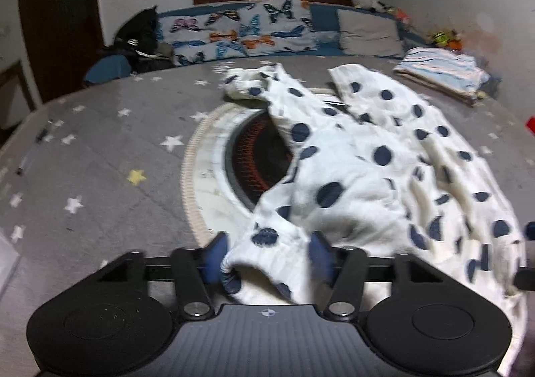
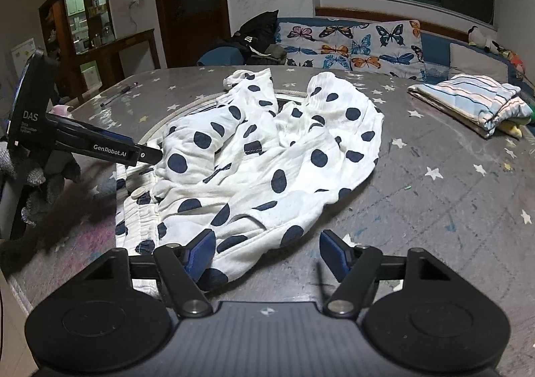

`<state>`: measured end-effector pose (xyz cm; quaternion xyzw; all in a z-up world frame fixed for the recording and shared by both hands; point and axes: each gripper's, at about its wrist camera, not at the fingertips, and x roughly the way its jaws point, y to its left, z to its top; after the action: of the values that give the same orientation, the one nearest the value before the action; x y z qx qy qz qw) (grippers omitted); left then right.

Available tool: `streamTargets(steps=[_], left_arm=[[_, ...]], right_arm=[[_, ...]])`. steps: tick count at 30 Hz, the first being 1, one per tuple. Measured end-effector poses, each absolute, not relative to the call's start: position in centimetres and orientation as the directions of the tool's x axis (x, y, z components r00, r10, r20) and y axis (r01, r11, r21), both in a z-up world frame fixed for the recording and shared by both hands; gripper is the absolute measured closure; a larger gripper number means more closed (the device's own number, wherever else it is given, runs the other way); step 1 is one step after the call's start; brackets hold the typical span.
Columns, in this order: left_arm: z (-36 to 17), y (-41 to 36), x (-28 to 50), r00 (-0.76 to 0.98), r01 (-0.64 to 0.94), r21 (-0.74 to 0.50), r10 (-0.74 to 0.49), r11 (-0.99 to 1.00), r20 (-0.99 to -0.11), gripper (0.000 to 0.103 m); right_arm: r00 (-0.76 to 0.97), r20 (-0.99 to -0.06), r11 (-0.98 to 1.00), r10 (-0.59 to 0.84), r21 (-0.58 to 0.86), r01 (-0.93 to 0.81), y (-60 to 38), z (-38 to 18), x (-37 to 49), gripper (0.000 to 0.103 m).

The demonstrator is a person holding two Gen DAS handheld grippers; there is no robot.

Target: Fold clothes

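Observation:
A white garment with dark blue polka dots [image 1: 367, 159] lies crumpled on the grey star-patterned table [image 1: 100, 149]. My left gripper [image 1: 267, 251] has a fold of the garment's near edge between its blue pads, with a wide gap still between them. In the right wrist view the same garment [image 2: 267, 156] spreads across the table middle. My right gripper [image 2: 265, 251] is open at the garment's near hem, its left pad [image 2: 200, 251] touching cloth and its right pad over bare table. The left gripper's body [image 2: 100, 143] shows at the garment's left edge.
A folded striped garment [image 2: 474, 103] lies at the table's far right. A round inset hotplate [image 1: 257, 156] sits under the garment. Pens [image 2: 120, 91] lie at the far left. A butterfly-print cushion [image 1: 240, 29] and a dark bag [image 2: 257, 36] sit on the bench behind.

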<state>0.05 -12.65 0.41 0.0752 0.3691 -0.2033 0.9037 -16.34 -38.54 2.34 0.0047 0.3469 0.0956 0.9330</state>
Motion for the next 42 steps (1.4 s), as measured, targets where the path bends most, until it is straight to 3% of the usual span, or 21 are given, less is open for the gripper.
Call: streamTargets(steps=[2, 5, 7, 15, 24, 27, 32, 39, 42], left_arm=[[0.5, -12.5, -0.2, 0.640, 0.437, -0.029, -0.333, 0.899, -0.692, 0.074], [1.0, -12.0, -0.8, 0.633, 0.445, -0.063, -0.364, 0.893, -0.683, 0.088], [1.3, -11.5, -1.4, 0.632, 0.443, -0.085, -0.378, 0.893, -0.677, 0.092], [2.4, -8.8, -5.7, 0.638, 0.407, -0.157, -0.403, 0.900, -0.656, 0.094], [3.2, -7.0, -10.5, 0.629, 0.375, -0.211, -0.415, 0.903, -0.657, 0.094], [3.2, -6.9, -11.6, 0.622, 0.370, -0.218, -0.415, 0.903, -0.664, 0.094], [3.1, -6.7, -12.8, 0.613, 0.348, -0.223, -0.401, 0.910, -0.681, 0.094], [3.1, -7.0, -15.2, 0.555, 0.399, -0.211, -0.418, 0.892, -0.719, 0.093], [3.6, -6.8, -14.9, 0.544, 0.408, -0.220, -0.429, 0.886, -0.721, 0.086]], right_arm=[[0.739, -0.648, 0.982, 0.183, 0.080, -0.173, -38.6, 2.3, -16.4, 0.036], [0.739, -0.648, 0.982, 0.183, 0.081, -0.172, -38.6, 2.3, -16.7, 0.037], [0.738, -0.649, 0.982, 0.184, 0.083, -0.171, -38.6, 2.3, -16.9, 0.038], [0.724, -0.658, 0.978, 0.206, 0.106, -0.181, -38.6, 2.0, -17.5, 0.043], [0.706, -0.670, 0.972, 0.231, 0.132, -0.193, -38.5, 1.6, -18.1, 0.058], [0.696, -0.674, 0.968, 0.246, 0.134, -0.212, -38.2, 1.4, -18.6, 0.067], [0.684, -0.680, 0.962, 0.265, 0.134, -0.240, -38.2, 1.0, -18.9, 0.097], [0.681, -0.677, 0.952, 0.280, 0.104, -0.289, -38.5, 2.7, -21.2, 0.099], [0.647, -0.696, 0.938, 0.312, 0.117, -0.326, -38.7, 2.9, -22.0, 0.099]])
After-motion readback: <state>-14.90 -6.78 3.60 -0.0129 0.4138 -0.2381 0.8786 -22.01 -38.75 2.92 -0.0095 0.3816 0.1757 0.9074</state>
